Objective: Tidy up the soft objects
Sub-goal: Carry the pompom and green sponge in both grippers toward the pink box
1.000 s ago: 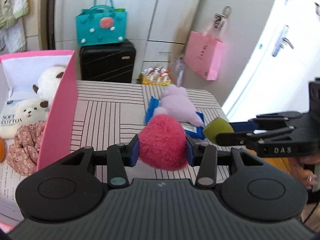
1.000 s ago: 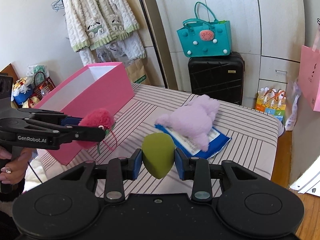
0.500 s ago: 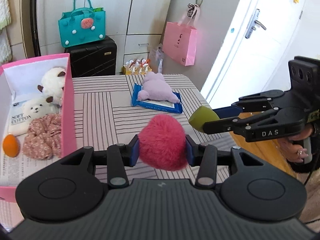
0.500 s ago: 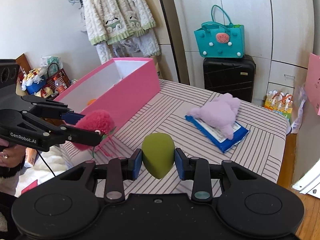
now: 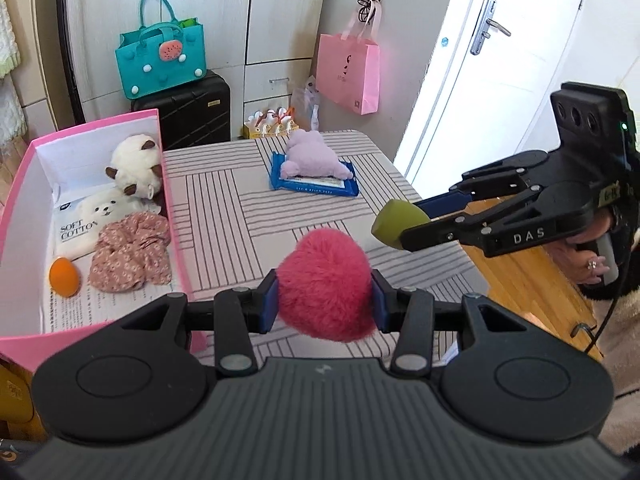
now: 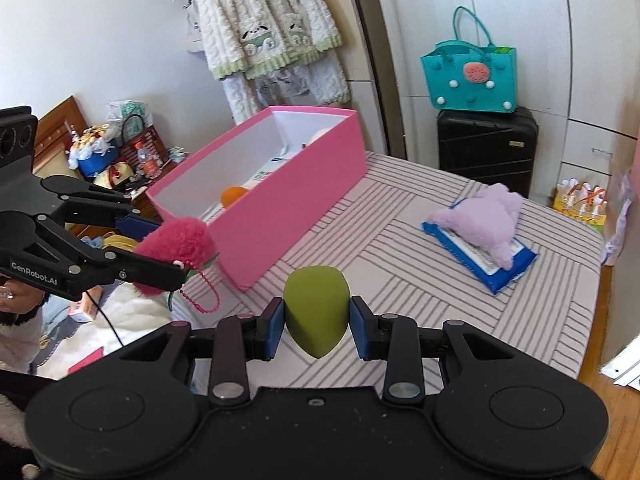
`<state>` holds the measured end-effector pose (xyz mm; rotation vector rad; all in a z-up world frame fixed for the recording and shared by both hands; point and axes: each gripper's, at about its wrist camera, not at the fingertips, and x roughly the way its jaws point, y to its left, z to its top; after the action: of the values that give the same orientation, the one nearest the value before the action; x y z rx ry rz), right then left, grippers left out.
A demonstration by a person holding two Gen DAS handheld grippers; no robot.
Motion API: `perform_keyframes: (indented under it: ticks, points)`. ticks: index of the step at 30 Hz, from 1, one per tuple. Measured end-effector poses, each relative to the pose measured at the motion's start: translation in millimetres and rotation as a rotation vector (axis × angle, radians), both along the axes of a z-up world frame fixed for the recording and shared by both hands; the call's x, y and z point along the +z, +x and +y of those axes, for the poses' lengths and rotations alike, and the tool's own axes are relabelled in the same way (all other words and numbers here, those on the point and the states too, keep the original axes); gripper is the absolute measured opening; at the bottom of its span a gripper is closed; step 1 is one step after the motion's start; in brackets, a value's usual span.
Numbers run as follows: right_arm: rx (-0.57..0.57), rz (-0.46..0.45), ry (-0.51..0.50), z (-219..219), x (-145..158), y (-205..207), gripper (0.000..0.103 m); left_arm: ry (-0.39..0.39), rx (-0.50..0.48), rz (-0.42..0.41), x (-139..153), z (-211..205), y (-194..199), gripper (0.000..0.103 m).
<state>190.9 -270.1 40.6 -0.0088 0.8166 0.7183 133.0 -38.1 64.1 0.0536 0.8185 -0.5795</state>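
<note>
My left gripper (image 5: 323, 305) is shut on a fluffy red heart pompom (image 5: 324, 282), held above the near part of the striped table (image 5: 224, 216). A green egg-shaped sponge (image 6: 316, 310) sits squeezed between the pads of my right gripper (image 6: 316, 326). From the right wrist view the pompom (image 6: 176, 246) shows at the left with a pink bead chain hanging from it. The open pink box (image 5: 176, 216) stands at the table's left, holding two white plush bears, a floral scrunchie (image 5: 130, 252) and an orange sponge (image 5: 64, 278). A lilac plush (image 5: 310, 154) lies on a blue wipes pack (image 5: 316, 184).
Behind the table stand a black suitcase (image 5: 188, 116) with a teal bag (image 5: 162, 62) on top. A pink paper bag (image 5: 348, 74) hangs on the cabinet, and a white door is at the right. A person's hand (image 5: 592, 264) holds the right gripper over wooden floor.
Both grippers have pulled back and risen with their objects still held. The table looks farther away, and more of the pink box's inside shows in the left wrist view.
</note>
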Motion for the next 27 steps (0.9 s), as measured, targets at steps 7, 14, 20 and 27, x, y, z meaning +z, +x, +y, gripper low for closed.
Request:
perform_keyframes:
  ticks: [7, 14, 20, 27]
  points:
    - [0.038, -0.034, 0.006, 25, 16, -17, 0.04, 0.01, -0.013, 0.029, 7, 21, -13, 0.044]
    - [0.119, 0.006, 0.032, 48, 26, -18, 0.04, 0.017, -0.011, 0.051, 20, 43, -23, 0.044]
    - [0.185, 0.042, 0.047, 68, 29, -16, 0.04, 0.048, 0.009, 0.036, 31, 58, -33, 0.044]
    - [0.233, 0.006, 0.03, 93, 32, -3, 0.04, 0.047, 0.101, -0.041, 33, 88, -25, 0.044]
